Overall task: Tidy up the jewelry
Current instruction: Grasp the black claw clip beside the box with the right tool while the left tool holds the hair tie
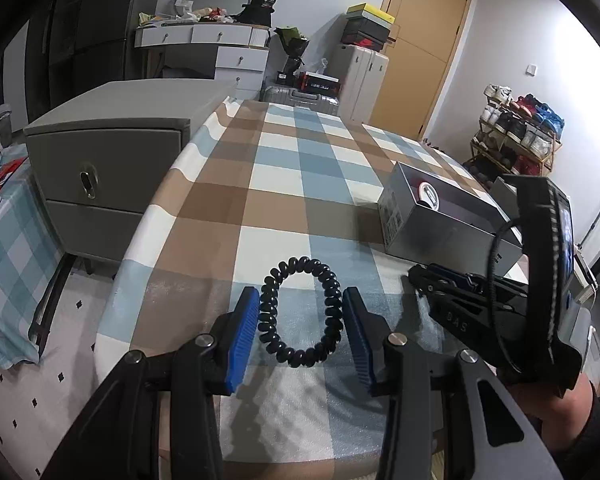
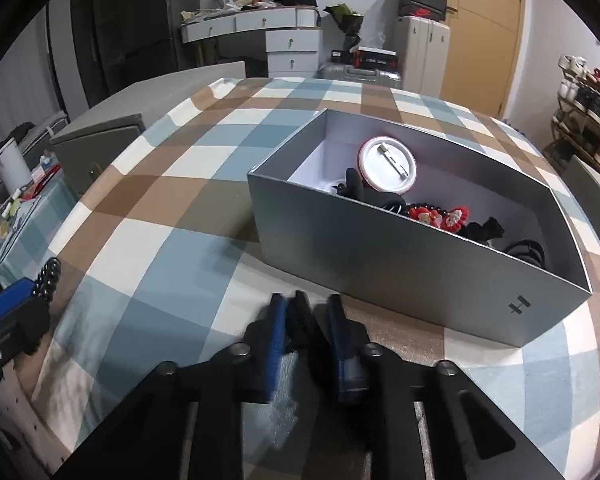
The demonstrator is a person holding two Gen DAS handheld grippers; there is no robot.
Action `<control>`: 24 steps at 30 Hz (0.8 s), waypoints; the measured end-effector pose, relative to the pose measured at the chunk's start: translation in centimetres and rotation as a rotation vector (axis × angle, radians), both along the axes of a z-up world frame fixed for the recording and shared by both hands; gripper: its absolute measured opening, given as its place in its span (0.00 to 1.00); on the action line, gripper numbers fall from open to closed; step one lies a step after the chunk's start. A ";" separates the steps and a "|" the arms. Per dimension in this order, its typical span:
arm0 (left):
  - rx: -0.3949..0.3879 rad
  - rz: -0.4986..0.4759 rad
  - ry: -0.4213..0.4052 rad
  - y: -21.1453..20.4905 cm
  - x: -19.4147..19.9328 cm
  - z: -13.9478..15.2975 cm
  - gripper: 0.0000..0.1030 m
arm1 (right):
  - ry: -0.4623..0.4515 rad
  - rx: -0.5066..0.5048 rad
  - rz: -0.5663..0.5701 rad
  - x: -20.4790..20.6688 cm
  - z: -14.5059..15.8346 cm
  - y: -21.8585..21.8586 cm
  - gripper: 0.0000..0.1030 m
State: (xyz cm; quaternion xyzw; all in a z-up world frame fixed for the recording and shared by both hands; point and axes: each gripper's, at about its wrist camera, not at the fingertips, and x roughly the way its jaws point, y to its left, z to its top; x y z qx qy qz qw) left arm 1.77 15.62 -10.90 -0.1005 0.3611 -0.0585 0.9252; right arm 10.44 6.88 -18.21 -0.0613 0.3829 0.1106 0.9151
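I'm working in someone's home, a lived-in bedroom or spare room. My table (image 1: 260,184) wears a checked cloth; behind it stand a cluttered white dressing table (image 1: 204,36), suitcases (image 1: 364,76) topped with shoeboxes (image 1: 370,24), a wooden door (image 1: 424,48) and a crowded shoe rack (image 1: 516,132).

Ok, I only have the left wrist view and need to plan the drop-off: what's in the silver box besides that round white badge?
Observer: Next to the round white pin badge, the silver rectangular cardboard box holds red crocheted ornaments.
Operator: Any free space inside?
Observer: Yes, the white floor at its left end is bare.
Operator: And the other tool?
Observer: The right hand-held gripper sits just in front of the box's near wall, pads close together with something dark between them. I cannot tell what.
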 end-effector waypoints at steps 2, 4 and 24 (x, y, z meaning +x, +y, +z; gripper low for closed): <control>0.001 0.002 0.006 0.0 -0.1 -0.1 0.36 | 0.004 0.016 0.018 -0.3 0.0 -0.4 0.16; 0.002 -0.001 0.013 -0.1 -0.1 -0.1 0.36 | 0.009 0.035 0.037 -0.8 0.0 -0.9 0.16; 0.050 -0.046 0.047 -3.1 0.5 0.2 0.36 | -0.044 0.221 0.231 -5.7 1.7 -7.2 0.13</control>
